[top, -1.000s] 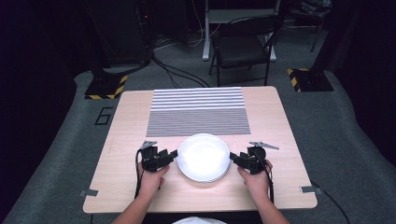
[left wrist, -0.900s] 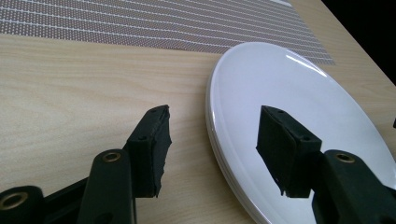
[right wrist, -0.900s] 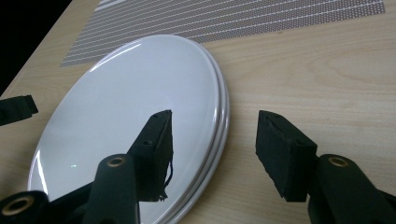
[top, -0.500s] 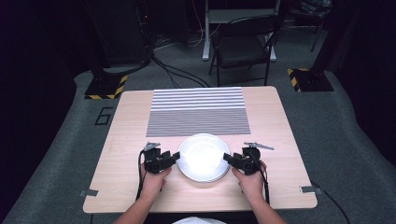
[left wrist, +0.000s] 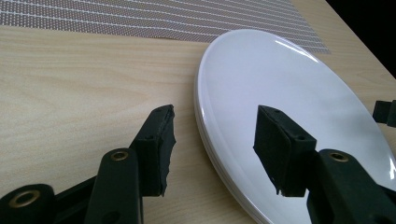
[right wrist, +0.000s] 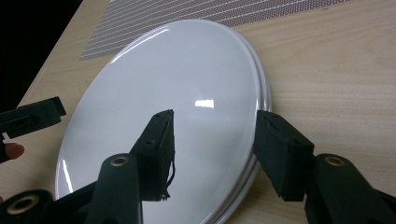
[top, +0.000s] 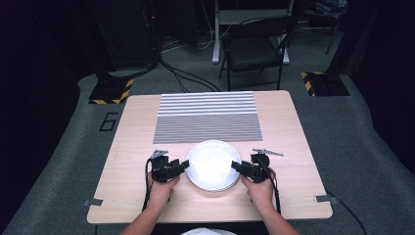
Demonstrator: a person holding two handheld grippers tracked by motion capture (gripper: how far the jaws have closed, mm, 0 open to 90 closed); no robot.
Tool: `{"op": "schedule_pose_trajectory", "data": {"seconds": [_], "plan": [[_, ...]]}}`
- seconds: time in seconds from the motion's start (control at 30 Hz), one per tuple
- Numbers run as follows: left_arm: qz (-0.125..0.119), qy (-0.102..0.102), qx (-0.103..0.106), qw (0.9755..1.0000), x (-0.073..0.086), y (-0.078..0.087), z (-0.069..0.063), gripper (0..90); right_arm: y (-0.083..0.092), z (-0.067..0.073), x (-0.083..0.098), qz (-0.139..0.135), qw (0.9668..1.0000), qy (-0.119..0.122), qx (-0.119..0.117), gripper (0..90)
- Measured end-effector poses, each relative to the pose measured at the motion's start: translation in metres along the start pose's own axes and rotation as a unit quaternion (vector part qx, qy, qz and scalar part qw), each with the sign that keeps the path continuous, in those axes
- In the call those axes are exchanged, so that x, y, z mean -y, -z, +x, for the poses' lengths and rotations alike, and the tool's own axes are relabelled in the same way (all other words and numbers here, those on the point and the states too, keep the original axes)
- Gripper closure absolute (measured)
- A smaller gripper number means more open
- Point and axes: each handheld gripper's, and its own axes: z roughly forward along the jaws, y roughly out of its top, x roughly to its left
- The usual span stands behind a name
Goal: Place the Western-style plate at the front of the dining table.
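Note:
A stack of white plates point(top: 211, 164) lies on the wooden table point(top: 132, 127) near its front edge. My left gripper point(top: 185, 164) is at the stack's left rim and my right gripper point(top: 234, 165) at its right rim, each held in a hand. In the left gripper view the jaws point(left wrist: 212, 140) stand apart astride the rim of the plates point(left wrist: 280, 79); they have just been closing a little, and neither pad presses on it. In the right gripper view the jaws point(right wrist: 212, 140) straddle the rim of the plates point(right wrist: 163, 79) the same way, with gaps showing.
A grey-and-white striped mat point(top: 208, 116) covers the far half of the table. Beyond the table stand a dark chair point(top: 254, 49) and two yellow-and-black striped floor bases point(top: 111, 90). Cables trail from both grippers toward the table's front edge.
My right gripper has slid left, in to the plates' right rim. The left hand has stayed at the left rim. The plates have not moved.

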Motion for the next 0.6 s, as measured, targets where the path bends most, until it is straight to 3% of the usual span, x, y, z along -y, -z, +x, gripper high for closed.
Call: {"op": "schedule_pose_trajectory", "data": {"seconds": [0.47, 0.6], "plan": [[0.005, 0.008, 0.013, 0.9999, 0.002, -0.0012, 0.0018, 50.0, -0.0036, 0.0019, -0.0005, -0.001, 1.0, -0.008, -0.003, 46.3], [0.013, 0.02, 0.021, 0.9995, 0.0036, -0.0043, 0.0025, 51.9, -0.005, 0.0017, -0.0008, -0.001, 1.0, -0.006, -0.005, 46.1]]}}
